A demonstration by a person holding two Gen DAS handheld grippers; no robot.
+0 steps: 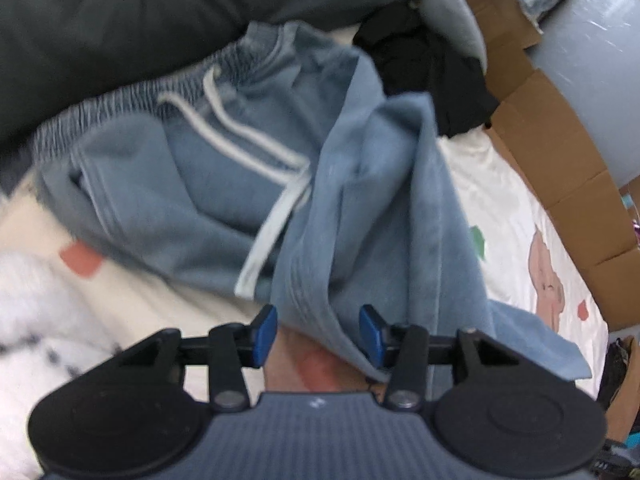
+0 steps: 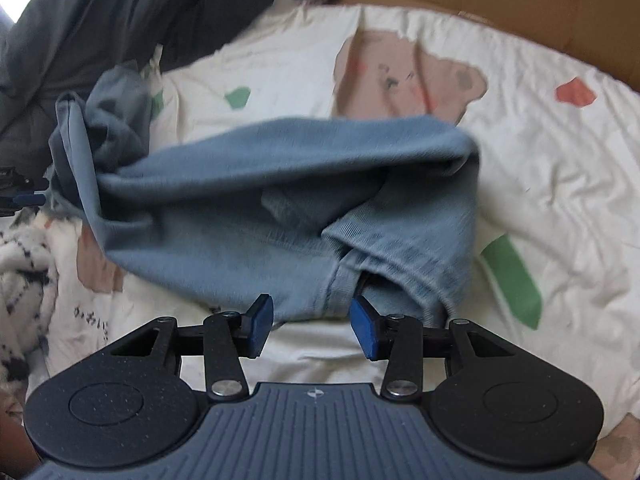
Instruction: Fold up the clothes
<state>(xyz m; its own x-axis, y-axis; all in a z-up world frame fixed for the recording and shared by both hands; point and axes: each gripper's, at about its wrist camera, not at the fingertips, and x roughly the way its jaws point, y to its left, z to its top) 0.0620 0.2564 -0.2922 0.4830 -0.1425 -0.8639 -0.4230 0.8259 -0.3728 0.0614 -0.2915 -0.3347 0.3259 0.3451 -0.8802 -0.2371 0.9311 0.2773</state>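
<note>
blue sweatpants (image 1: 224, 184): laid crumpled on a cream bedsheet (image 1: 500, 208) printed with a bear (image 2: 404, 76) and green and red patches. elastic waistband (image 1: 132, 104) is seen at the far side in the left wrist view, with a white drawstring (image 1: 256, 152) trailing across the front. one leg (image 1: 384, 216) is drawn toward the left gripper (image 1: 318, 332).

left gripper: jaws are held wide apart; a fold of the leg lies between the blue pads, but it cannot be told whether either pad touches it.

right gripper (image 2: 312, 328): jaws are held wide apart; the ribbed hem (image 2: 400, 264) of a leg is found just ahead of the fingertips, none of it clamped.

surroundings: dark grey bedding (image 1: 120, 12) is piled behind the waistband; a black garment (image 1: 432, 68) and cardboard (image 1: 560, 152) are noted at the right; a white fleecy blanket (image 2: 24, 256) with dark marks is noted at the left.
</note>
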